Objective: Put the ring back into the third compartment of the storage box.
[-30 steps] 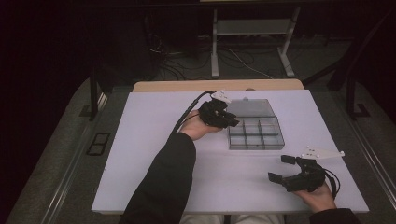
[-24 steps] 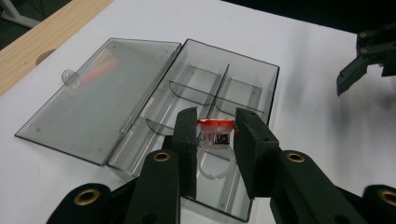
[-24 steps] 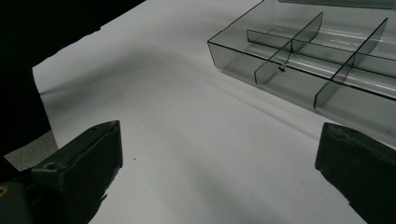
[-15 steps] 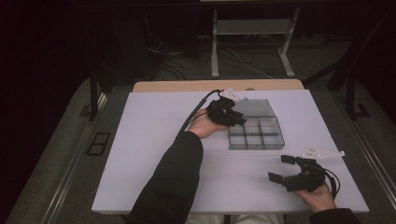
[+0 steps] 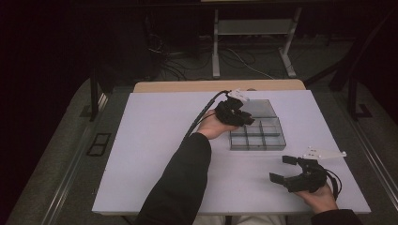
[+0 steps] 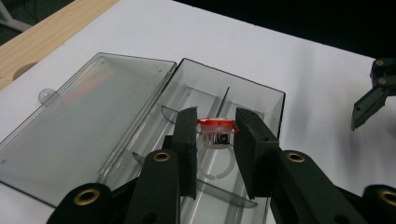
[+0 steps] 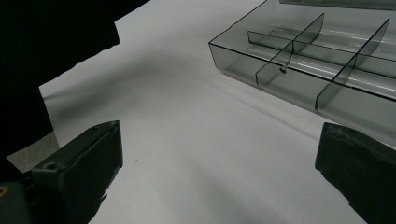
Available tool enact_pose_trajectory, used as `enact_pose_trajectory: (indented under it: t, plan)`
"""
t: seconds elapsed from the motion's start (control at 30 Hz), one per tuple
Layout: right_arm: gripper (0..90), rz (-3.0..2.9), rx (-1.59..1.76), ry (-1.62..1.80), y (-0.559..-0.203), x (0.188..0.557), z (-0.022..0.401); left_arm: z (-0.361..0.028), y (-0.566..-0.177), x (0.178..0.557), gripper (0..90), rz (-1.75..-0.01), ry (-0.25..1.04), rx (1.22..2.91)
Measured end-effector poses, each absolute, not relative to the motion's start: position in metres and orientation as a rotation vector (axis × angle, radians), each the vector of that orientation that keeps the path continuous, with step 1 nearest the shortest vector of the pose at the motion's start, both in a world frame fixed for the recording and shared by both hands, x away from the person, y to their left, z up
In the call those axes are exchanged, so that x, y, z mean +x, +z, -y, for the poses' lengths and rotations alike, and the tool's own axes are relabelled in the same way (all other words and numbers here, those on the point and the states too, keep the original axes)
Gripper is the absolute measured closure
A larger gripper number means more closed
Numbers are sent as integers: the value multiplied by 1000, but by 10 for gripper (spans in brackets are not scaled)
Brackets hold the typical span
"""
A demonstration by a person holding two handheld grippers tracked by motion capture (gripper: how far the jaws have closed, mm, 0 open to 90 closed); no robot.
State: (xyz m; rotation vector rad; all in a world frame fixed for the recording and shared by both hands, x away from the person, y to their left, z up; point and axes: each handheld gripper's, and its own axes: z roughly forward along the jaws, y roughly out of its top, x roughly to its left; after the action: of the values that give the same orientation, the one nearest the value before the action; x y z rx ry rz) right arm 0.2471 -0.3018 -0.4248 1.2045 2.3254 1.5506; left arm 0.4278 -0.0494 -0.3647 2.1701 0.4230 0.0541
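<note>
1. White board covered the table, with broad bare stretches at its left and near edges; a wooden strip was seen along the far edge, and dark floor with cables lay beyond.
2. Nearest the person, the right gripper was held just above the board's near right corner, well apart from the box; its two black jaws were spread wide with nothing between them, as was seen in the right gripper view.
3. The right hand was wrapped around that tool from behind, with a dark sleeve at the wrist.
4. Farther in, the left forearm, in a dark sleeve, was stretched diagonally from the near edge toward the middle of the board.
5. The left gripper was held over the box's left side, its jaws clamped on a small toy ring.
6. The ring was seen to have a red top and a pale translucent band, open at its bottom, and was held above a compartment, apart from the floor of the box.
7. The box was of smoky clear plastic, rectangular, and was split by thin dividers into compartments.
8. Its hinged lid was laid open flat on the far side, toward the wooden strip.
</note>
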Motion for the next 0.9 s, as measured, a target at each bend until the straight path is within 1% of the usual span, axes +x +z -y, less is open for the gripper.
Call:
enact_pose_trajectory:
  t: [0.23, 0.9]
  plan:
    - [7, -2331, 1200, 1551, -425, 247, 301, 61, -370, 430, 692, -440, 57, 2174]
    - [7, -2337, 1197, 1554, -424, 249, 300, 95, -384, 429, 692, -418, 34, 2195]
